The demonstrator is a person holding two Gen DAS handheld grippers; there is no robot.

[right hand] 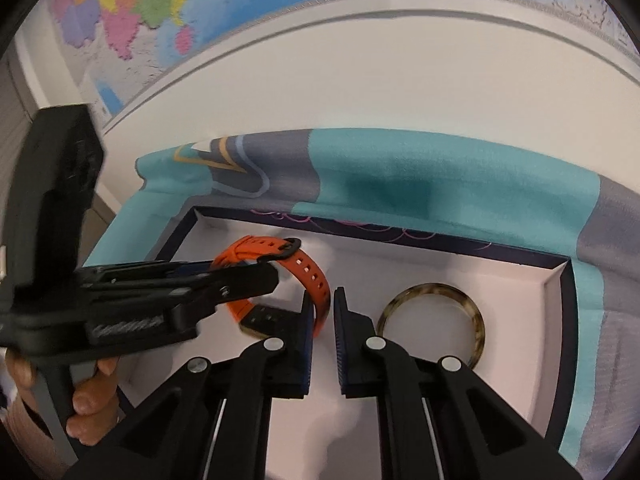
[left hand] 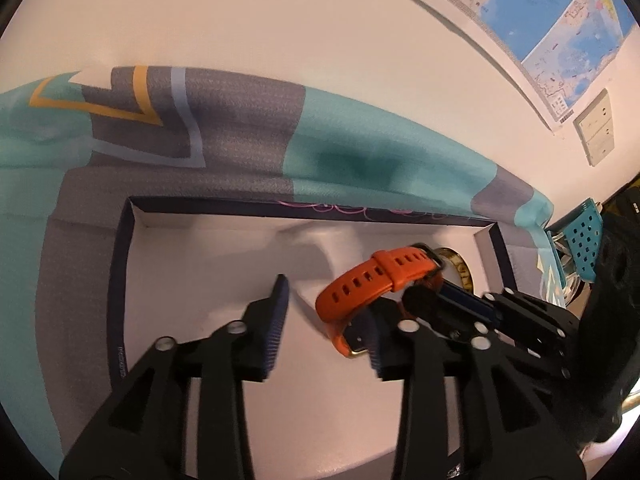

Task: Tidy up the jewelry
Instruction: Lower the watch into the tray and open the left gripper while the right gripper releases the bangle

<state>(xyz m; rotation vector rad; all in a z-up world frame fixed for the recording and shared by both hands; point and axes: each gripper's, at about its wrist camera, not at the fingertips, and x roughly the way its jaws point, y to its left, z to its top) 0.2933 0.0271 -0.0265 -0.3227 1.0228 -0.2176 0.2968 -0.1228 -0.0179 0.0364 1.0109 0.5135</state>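
Note:
An orange watch with a dark case lies curled in a shallow white box with a dark-blue rim. My left gripper is open over the box; part of the strap lies between its fingers, close to the right one, and the left pad stands clear of it. My right gripper is shut on the orange watch strap, which runs down between its pads. In the left wrist view it reaches in from the right. A tortoiseshell bangle lies flat in the box to the right of the watch.
The box rests on a teal and grey cloth against a white wall with a map. A teal perforated basket stands at the right. A person's hand holds the left gripper.

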